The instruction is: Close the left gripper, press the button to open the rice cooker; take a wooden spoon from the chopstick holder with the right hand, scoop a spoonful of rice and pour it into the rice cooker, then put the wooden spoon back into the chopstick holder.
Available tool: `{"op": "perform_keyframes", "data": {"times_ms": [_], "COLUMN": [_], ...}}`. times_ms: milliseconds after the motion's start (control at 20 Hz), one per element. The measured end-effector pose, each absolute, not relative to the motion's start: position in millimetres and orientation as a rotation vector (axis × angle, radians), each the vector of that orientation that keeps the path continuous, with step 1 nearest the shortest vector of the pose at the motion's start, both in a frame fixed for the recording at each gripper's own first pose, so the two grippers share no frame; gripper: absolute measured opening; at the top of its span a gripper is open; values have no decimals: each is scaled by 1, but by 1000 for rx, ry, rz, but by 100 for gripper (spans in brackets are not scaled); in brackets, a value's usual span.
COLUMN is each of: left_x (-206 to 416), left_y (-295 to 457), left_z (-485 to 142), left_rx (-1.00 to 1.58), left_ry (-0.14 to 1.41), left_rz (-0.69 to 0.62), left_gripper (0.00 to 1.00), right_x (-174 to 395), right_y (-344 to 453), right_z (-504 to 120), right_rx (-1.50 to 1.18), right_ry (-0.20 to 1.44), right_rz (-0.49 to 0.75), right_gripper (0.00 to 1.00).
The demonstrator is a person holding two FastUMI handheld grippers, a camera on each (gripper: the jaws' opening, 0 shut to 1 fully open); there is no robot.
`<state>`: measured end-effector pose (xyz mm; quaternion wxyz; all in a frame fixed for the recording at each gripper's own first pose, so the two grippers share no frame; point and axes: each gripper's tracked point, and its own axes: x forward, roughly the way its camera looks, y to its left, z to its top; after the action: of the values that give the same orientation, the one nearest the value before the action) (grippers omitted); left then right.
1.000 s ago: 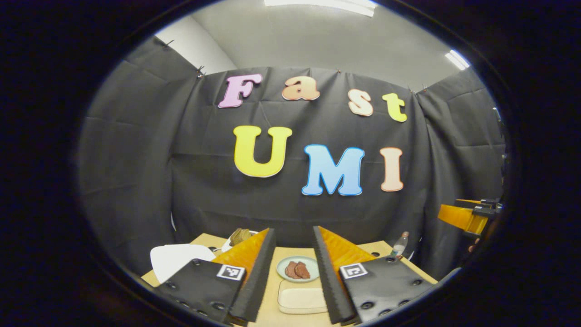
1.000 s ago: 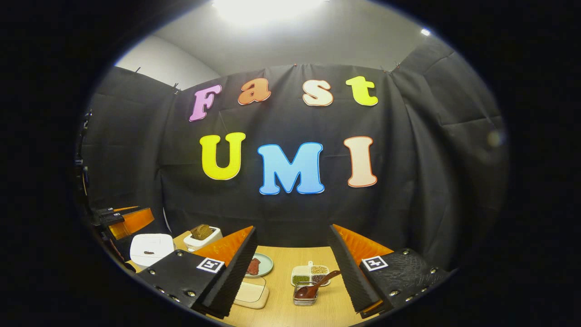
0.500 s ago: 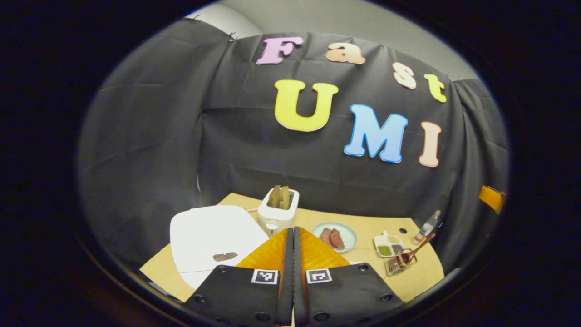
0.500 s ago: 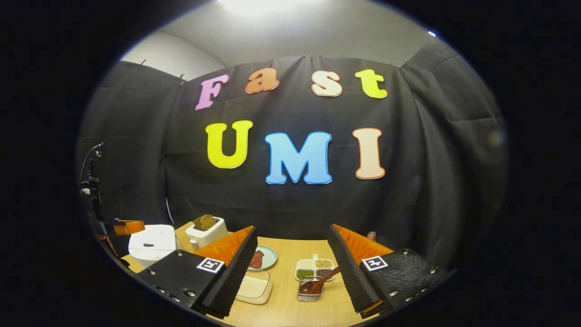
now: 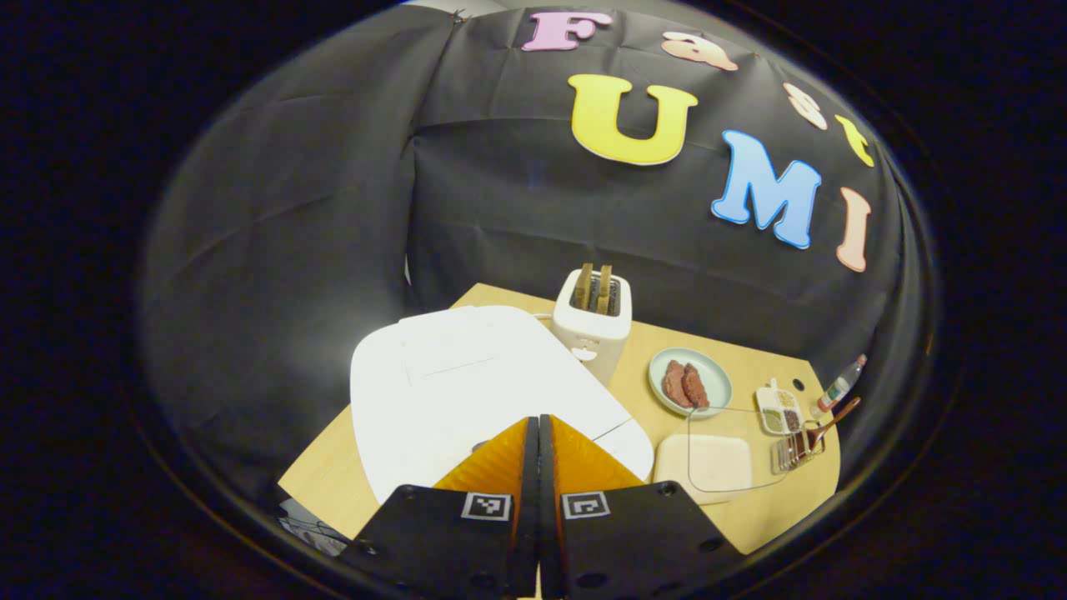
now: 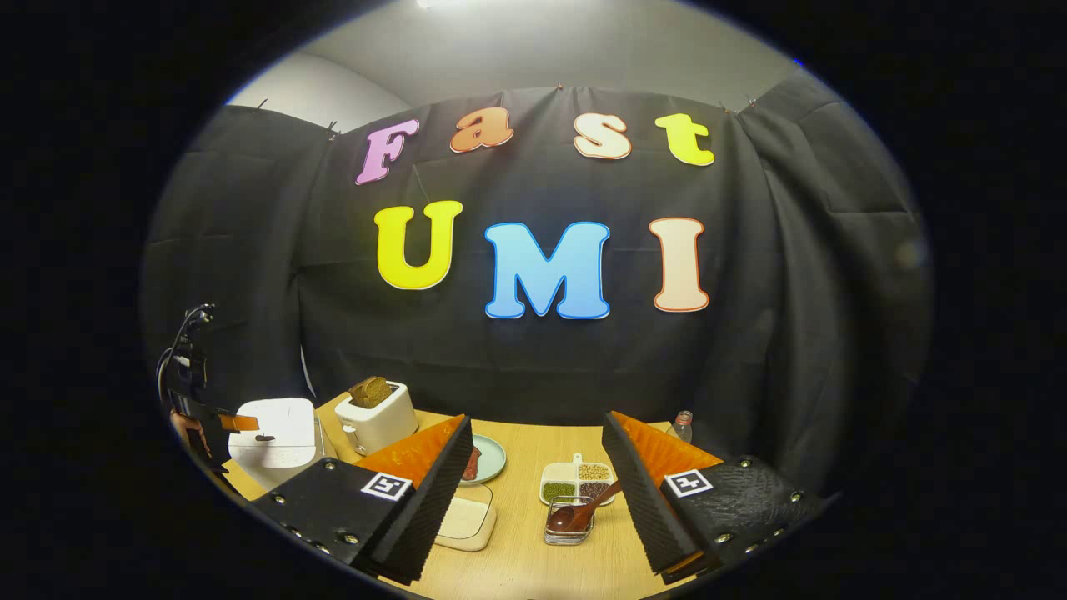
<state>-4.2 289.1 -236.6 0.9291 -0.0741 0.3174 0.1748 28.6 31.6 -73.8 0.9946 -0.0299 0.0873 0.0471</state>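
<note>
Left to right across the table. Your left gripper (image 5: 538,433) is clenched, its fingers pressed flat together with nothing between them, and it hangs over the near front edge of the white rice cooker (image 5: 467,383), whose lid is still down. The tips cover the spot directly ahead and below them, so you cannot tell whether they touch the button; it probably lies just under them, calling for a short push straight down along the fingers.

Beyond the cooker to the right stand a toaster (image 5: 593,321) and a plate of meat (image 5: 690,382). Farther right, the wooden spoon (image 6: 583,510) rests bowl-down in the chopstick holder (image 6: 568,527), handle leaning up and to the right.

Your right gripper (image 6: 538,492) is released, jaws wide apart; the spoon lies ahead between its fingers, so this hand is the nearer.
</note>
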Motion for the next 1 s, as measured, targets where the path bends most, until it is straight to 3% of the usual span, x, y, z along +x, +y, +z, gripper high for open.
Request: {"op": "perform_keyframes", "data": {"times_ms": [400, 600, 750, 900, 1000], "left_x": [-5, 4, 12, 13, 12], "left_y": [300, 307, 304, 272, 249], "left_z": [-269, -199, -123, -73, -45], "left_rx": [-186, -131, -34, 6, 12], "left_ry": [709, 501, 307, 194, 141], "left_rz": [406, 442, 455, 404, 362], "left_gripper": [9, 9, 70, 86, 86], "right_x": [33, 33, 33, 31, 29], "right_y": [23, 23, 24, 22, 21], "right_z": [-75, -73, -70, -64, -61], "right_rx": [-58, -70, -71, -63, -59], "right_ry": [181, 169, 160, 140, 132], "right_rz": [67, 68, 70, 64, 57], "right_gripper": [95, 95, 95, 95, 95]}}
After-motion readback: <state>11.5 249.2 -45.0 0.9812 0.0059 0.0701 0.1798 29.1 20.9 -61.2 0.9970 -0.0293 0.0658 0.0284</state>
